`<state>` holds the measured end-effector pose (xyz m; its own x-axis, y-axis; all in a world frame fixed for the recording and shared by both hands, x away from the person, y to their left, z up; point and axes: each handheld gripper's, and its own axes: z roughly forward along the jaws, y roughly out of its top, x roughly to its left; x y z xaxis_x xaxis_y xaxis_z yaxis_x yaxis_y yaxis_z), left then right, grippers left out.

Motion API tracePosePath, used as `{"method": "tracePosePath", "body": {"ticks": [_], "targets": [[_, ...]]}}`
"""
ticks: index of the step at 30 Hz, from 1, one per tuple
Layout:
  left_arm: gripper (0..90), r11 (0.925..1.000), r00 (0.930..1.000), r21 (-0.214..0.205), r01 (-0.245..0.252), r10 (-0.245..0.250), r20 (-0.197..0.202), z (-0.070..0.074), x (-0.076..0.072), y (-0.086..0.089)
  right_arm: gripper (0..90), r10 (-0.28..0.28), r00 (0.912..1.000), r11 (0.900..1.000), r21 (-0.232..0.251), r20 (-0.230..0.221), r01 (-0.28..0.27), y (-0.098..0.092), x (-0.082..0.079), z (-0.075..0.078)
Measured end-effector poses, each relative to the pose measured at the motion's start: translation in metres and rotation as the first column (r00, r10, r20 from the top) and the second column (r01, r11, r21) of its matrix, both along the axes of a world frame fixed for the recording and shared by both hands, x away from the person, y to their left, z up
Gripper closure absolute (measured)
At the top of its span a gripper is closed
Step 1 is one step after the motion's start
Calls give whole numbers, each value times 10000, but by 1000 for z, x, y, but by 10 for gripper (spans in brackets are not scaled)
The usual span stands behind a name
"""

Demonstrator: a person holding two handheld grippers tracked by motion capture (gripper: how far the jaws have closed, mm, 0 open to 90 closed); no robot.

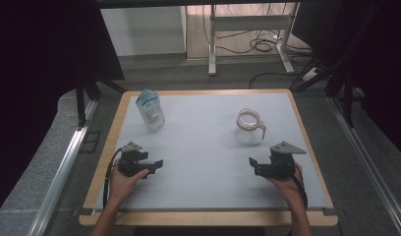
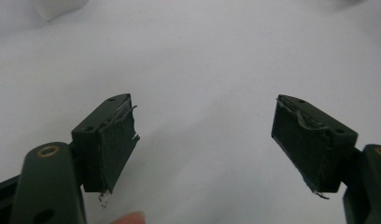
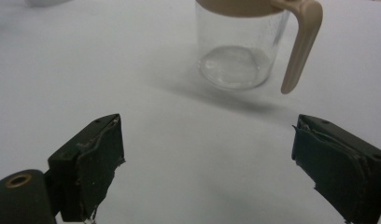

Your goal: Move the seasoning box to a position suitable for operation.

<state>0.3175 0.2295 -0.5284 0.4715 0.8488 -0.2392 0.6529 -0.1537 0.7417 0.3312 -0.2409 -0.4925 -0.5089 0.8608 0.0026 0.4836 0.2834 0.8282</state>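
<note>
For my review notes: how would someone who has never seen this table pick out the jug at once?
On the pale grey table, look at the far right area, ahead of the right gripper. There stands a small clear glass jug with a beige rim and handle, upright and empty; the white-and-blue pouch far left is opaque.

Left gripper over a pale tabletop, its jaws standing wide apart with nothing between them.

Two black jaws rise from the bottom corners, one at the left and one at the right, each faced with a dark pad frayed at its edges. A brass-coloured rivet sits on the left jaw's arm. A fingertip peeks in at the bottom edge. The tabletop between the jaws is bare. At the top left corner is a blurred white shape, possibly the base of a package.
</note>
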Motion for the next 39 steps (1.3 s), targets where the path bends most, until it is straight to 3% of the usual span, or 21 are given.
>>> {"method": "tracePosePath", "body": {"ticks": [4,7,8,13,16,22,24,28,33,36,38,39], "targets": [[251,9996,10000,281,-40,38,70,-2,3,0,98,-73,9998,9997,-241,-202,68,-6,4,-8],[253,9986,10000,530,-7,2,99,-4,3,-2,99,-33,9996,9999,-151,-291,28,-10,6,-9],[256,9958,9996,917,-28,3,277,-4,3,-3,104,-16,9997,10000,-65,-260,15,-12,7,-9],[267,9963,9988,863,5,-47,481,-4,3,-5,109,-75,9996,9999,104,-286,78,-15,7,-10],[257,9941,9990,1060,225,-264,354,-6,1,-7,110,-259,9996,9994,-249,-103,256,-12,5,-5],[252,9991,9993,290,307,-313,217,1,-4,2,109,-125,9993,9994,-321,349,136,-3,4,13],[250,9995,9994,246,218,-225,268,3,-5,5,109,-42,9985,9994,-335,541,60,0,6,24],[246,9997,9993,168,189,-194,313,6,-5,8,94,290,9969,9975,-660,737,-241,12,22,50],[240,9994,9991,213,277,-284,322,5,-4,6,82,322,9964,9987,-407,784,-291,16,41,68],[241,9993,9989,121,345,-349,301,6,-3,6,67,353,9976,9991,-251,602,-338,20,70,80],[241,9992,9989,131,372,-375,283,5,-2,5,65,369,9977,9991,-251,563,-356,22,75,81],[241,9991,9989,168,390,-395,268,5,-2,5,59,340,9985,9989,-340,428,-325,27,91,83]]}}
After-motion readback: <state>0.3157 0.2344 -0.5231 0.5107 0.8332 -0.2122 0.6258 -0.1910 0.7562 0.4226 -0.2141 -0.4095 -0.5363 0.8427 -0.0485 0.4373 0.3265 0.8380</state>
